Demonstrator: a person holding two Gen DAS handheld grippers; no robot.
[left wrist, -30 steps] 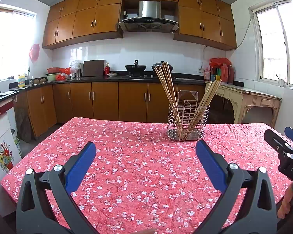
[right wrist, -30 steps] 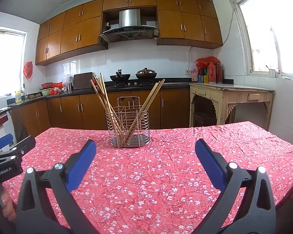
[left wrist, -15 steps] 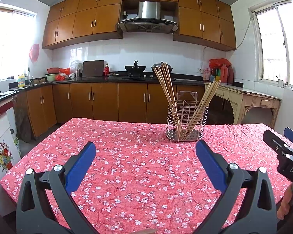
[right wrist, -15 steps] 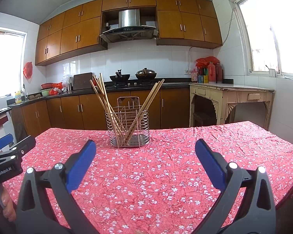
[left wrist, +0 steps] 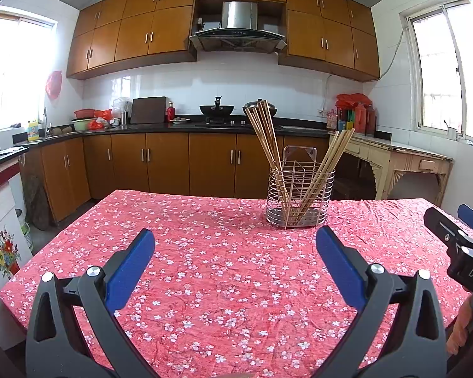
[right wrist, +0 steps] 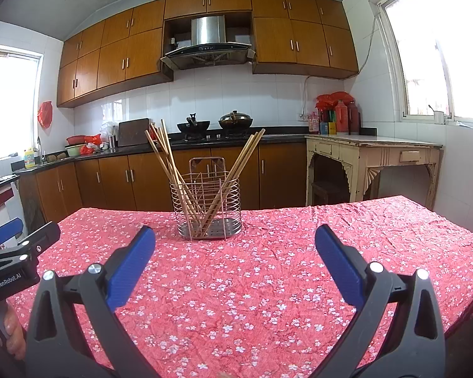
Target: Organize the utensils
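Blue ribbed fingers point(left wrist: 337, 263) of both grippers spread wide, empty, round wire basket point(left wrist: 300, 200), slim wooden chopsticks point(left wrist: 265, 138)

Bare tablecloth point(right wrist: 236, 283) lies before both grippers; only the wire holder point(right wrist: 208, 208) with splayed chopsticks point(right wrist: 165, 154) obstructs.

Wire holder point(right wrist: 208, 211) with chopsticks point(right wrist: 170, 163), upright on red floral surface point(right wrist: 268, 283); right gripper point(right wrist: 235, 245) fingers point(right wrist: 132, 261) spread apart, empty.
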